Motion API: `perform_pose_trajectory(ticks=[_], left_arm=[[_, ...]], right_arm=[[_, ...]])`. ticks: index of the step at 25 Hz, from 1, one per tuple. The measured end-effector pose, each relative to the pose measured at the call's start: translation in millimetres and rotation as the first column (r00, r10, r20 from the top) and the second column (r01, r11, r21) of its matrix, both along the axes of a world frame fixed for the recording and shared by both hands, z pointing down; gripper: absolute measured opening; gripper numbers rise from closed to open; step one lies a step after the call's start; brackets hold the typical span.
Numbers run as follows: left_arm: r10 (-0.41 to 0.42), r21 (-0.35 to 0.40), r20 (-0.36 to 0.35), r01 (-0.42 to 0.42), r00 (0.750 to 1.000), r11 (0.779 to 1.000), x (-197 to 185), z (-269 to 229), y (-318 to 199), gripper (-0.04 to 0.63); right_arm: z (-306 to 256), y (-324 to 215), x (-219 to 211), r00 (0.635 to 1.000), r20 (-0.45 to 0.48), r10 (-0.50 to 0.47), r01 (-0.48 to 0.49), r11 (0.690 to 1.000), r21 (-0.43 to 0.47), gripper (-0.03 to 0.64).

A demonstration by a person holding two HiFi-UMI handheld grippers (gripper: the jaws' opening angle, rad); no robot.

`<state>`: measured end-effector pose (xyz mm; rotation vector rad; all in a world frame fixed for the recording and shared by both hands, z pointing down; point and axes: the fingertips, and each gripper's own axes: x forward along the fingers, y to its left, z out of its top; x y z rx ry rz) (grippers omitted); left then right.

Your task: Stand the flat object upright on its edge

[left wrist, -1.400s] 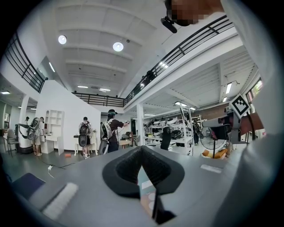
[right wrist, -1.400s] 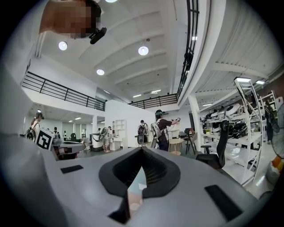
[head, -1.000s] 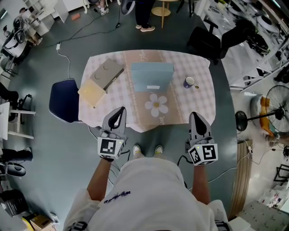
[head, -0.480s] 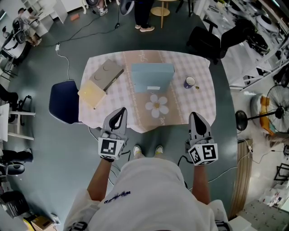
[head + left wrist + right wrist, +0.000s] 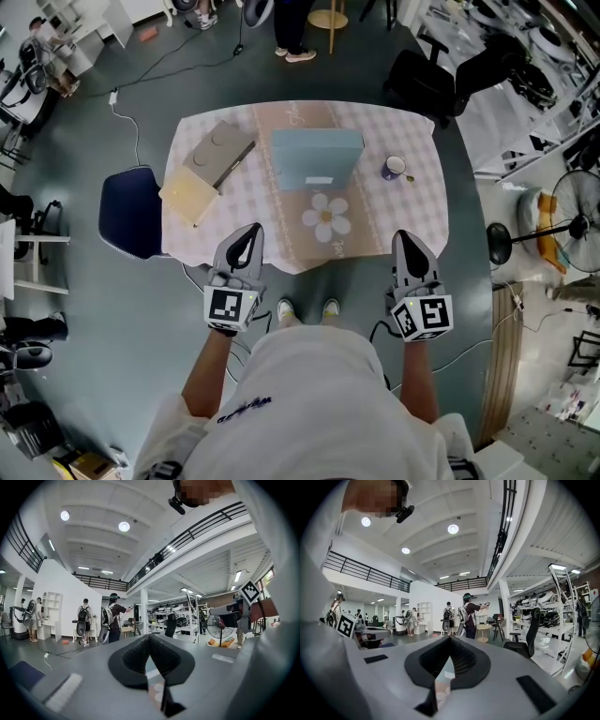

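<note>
On the table [image 5: 417,211], a box [image 5: 315,157] was set between two slabs [image 5: 218,152], left, and a mug [image 5: 394,169], right, behind a mat [image 5: 325,217].

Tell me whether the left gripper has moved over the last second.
No. The left gripper overlaps the near edge of the table in the head view just as before.

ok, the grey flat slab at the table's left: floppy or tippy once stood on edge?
Grey slab probably stiff: straight edges, flat face, no sag. Thin against its broad face, so likely tippy on edge. The tablecloth beneath may let it slide.
</note>
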<state>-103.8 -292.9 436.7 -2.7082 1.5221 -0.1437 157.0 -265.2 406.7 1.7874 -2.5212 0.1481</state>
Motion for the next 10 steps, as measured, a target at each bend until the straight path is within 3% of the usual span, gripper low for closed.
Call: perform_pose_trajectory(ticks=[10], left_arm=[[0.038,-0.003,-0.027,-0.038,0.999,0.999,-26.5,4.8,-10.3,0.002]], right_arm=[[-3.4,3.8,-29.7,0.998,-0.056,0.03,-0.03,1.0,-0.003,0.003]])
